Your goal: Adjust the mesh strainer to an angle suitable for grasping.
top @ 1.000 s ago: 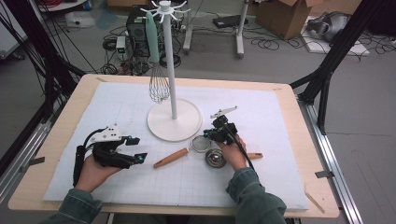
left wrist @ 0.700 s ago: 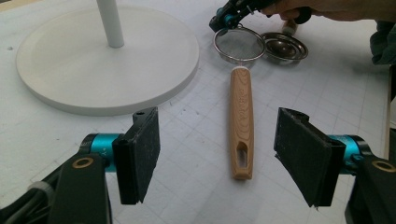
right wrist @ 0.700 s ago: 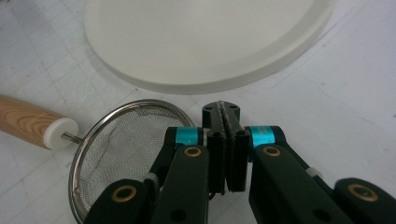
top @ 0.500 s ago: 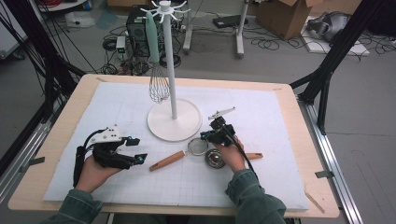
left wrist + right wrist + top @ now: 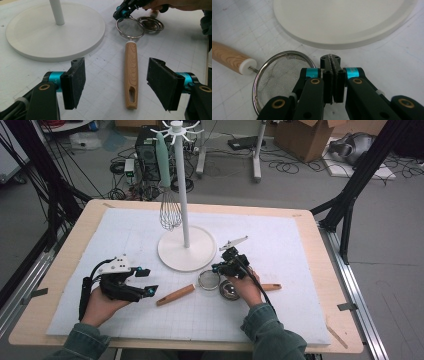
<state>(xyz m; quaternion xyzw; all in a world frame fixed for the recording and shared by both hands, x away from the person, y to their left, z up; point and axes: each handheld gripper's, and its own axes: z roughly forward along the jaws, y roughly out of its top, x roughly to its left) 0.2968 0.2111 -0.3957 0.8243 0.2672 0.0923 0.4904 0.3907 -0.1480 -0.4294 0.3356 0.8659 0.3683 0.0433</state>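
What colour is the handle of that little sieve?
The handle is light wood-grain brown with a white collar at the sieve end, clearest in the left gripper view.

**Where there's room on the mat and what's in the way**

Plenty of bare white gridded mat [image 5: 300, 245] to the right and along the front edge of the tabletop [image 5: 65, 270]. The middle is crowded: the round white base of the hanging stand [image 5: 187, 249] sits just behind the wooden-handled mesh strainer [image 5: 200, 284], with a small steel bowl [image 5: 229, 290] right beside it. The wire whisk with the pale green handle [image 5: 169, 200] hangs over the back left, so that lane's blocked up high.
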